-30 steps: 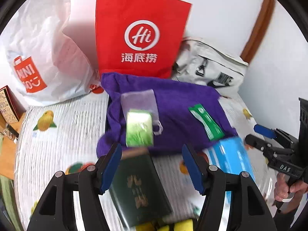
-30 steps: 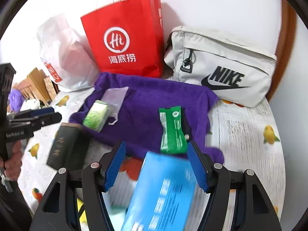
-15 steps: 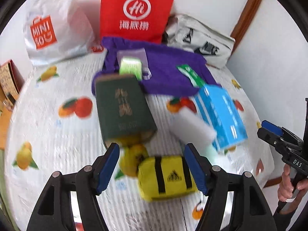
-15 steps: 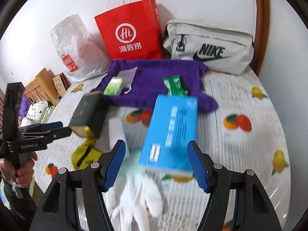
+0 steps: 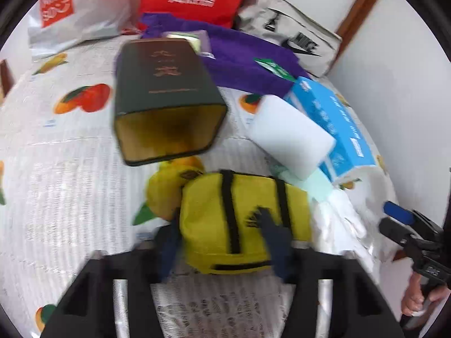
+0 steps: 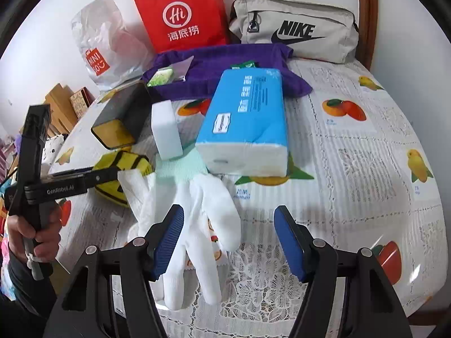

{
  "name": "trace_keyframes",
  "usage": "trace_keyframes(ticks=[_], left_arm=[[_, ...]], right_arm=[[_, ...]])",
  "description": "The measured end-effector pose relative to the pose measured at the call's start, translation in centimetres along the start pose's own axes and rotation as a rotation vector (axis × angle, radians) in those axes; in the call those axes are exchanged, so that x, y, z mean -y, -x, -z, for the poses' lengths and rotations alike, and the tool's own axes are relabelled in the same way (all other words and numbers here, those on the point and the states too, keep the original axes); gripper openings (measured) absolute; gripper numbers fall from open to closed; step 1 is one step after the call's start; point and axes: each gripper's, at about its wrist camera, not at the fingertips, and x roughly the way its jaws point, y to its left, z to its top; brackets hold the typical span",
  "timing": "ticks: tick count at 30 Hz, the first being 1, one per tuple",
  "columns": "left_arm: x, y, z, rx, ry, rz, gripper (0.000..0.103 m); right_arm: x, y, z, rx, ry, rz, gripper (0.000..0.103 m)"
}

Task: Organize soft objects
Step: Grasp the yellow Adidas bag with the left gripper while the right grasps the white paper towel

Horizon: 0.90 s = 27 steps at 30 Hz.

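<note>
A small yellow bag [image 5: 242, 219] with black straps lies near the table's front edge. My left gripper [image 5: 222, 242] has its blurred blue fingers on both sides of the bag, closing on it; it also shows in the right wrist view [image 6: 84, 178] over the bag [image 6: 124, 166]. A white glove [image 6: 203, 225] with a mint cuff lies in front of my right gripper [image 6: 228, 242], which is open and empty above it. A white sponge block [image 6: 166, 128], a blue tissue pack [image 6: 248, 121] and a purple towel [image 6: 225, 64] lie behind.
A dark green box [image 5: 166, 90] lies open-ended beside the bag. A red paper bag [image 6: 183, 14], a white plastic bag [image 6: 104, 39] and a grey Nike pouch [image 6: 296, 28] stand at the back wall. Small green packets [image 6: 160, 77] lie on the towel. The tablecloth [image 6: 352, 155] is fruit-printed.
Both grippers pulled back and lowered toward the table's front. My left gripper came down around the yellow bag and its fingers narrowed. The right gripper now hovers over the white glove.
</note>
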Motion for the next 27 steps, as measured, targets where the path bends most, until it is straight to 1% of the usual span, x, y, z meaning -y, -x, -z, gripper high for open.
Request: trace_keyframes(ticks=[1,4,6,9,13,17,21,24,27], left_arm=[[0.0,0.0,0.0,0.004,-0.002,-0.003,0.025],[0.1,0.4,0.2,0.022,-0.014,-0.01,0.022],[-0.3,1.4,0.5,0.048,-0.014,-0.026,0.022],[-1.4,2.7,0.7,0.069,-0.003,-0.08,0.022],[-3.2,2.5,0.9,0.053,0.033,-0.12,0.023],[-3.5,2.1,1.2,0.07,0.043,-0.125,0.025],[-3.3,2.0,1.2,0.073,0.037,-0.133,0.026],[-3.6,1.9,1.2,0.074,0.051,-0.121,0.026],[-3.6,1.9,1.3,0.074,0.045,-0.118,0.026]], right_arm=[[0.0,-0.1,0.1,0.001,0.0,0.001,0.066],[-0.1,-0.5,0.3,-0.001,-0.005,0.001,0.066],[0.0,-0.7,0.4,-0.001,-0.01,-0.002,0.066],[0.0,-0.9,0.6,-0.001,-0.017,-0.014,0.066],[-0.4,-1.4,0.8,-0.009,-0.005,-0.023,0.066],[-1.5,-2.4,1.0,-0.032,0.022,-0.04,0.066],[-2.9,-2.1,1.2,-0.012,0.063,-0.039,0.066],[-4.7,-1.5,1.1,0.021,0.105,-0.105,0.066],[-7.1,-2.0,1.5,0.018,0.189,-0.129,0.066]])
